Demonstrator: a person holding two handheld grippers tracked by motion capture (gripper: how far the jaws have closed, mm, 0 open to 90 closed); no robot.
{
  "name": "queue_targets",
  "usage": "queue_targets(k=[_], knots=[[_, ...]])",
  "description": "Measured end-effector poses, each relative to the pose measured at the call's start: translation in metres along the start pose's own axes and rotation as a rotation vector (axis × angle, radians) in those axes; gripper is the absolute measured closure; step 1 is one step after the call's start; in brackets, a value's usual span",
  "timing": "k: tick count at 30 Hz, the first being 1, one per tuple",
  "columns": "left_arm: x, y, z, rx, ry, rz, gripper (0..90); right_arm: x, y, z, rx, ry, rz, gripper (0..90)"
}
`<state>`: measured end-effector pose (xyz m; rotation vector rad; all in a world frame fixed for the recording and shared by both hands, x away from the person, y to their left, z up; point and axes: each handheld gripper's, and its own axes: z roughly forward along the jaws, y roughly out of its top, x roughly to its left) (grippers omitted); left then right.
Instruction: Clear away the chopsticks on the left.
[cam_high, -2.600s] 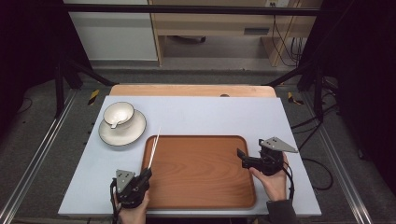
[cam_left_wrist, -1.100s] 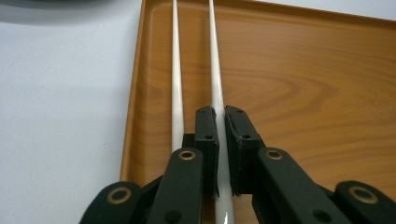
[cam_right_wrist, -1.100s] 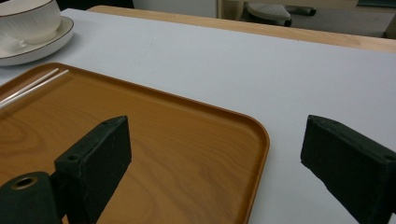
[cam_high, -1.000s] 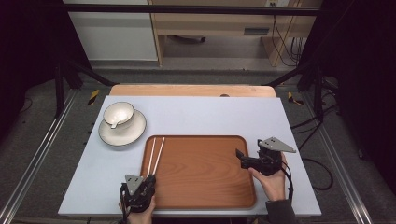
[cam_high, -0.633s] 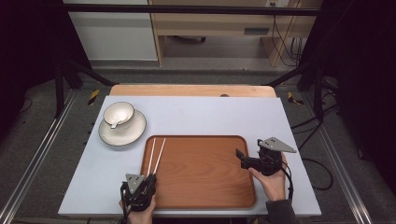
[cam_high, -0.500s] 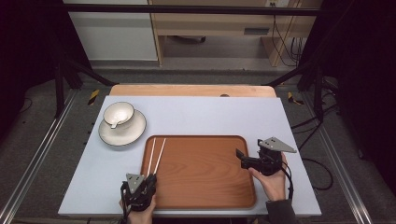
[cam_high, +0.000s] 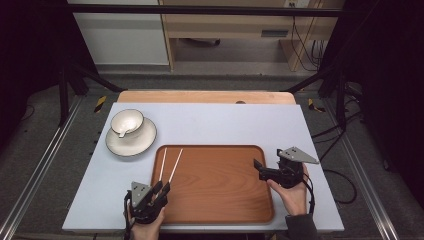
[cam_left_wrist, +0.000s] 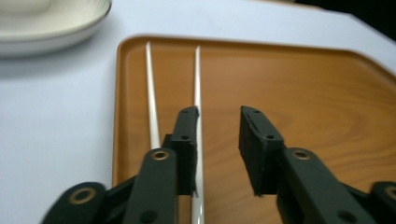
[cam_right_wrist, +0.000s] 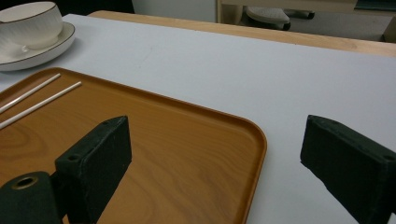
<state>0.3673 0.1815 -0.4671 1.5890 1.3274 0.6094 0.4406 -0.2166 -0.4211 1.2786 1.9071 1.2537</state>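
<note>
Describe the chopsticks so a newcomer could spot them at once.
Start at the brown wooden tray in the middle of the pale table. Along its left side, ahead of the left gripper, lie the chopsticks. They are two thin white sticks, the only things lying in the tray.

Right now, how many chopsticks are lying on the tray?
2. Both lie side by side on the left part of the tray: the left chopstick near the tray's left rim, the right chopstick just beside it. None seems hidden.
</note>
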Motion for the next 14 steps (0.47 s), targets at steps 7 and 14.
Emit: queue_targets(k=[7,14], knots=[[0.023,0.023,-0.007,0.019,-0.134,0.081,46.5,-0.002,0.001,-0.002,-0.007,-0.007,0.009,8.2],[0.051,0.026,-0.003,0.057,-0.116,0.138,32.0,-0.005,0.000,-0.003,-0.005,-0.019,0.019,7.4]])
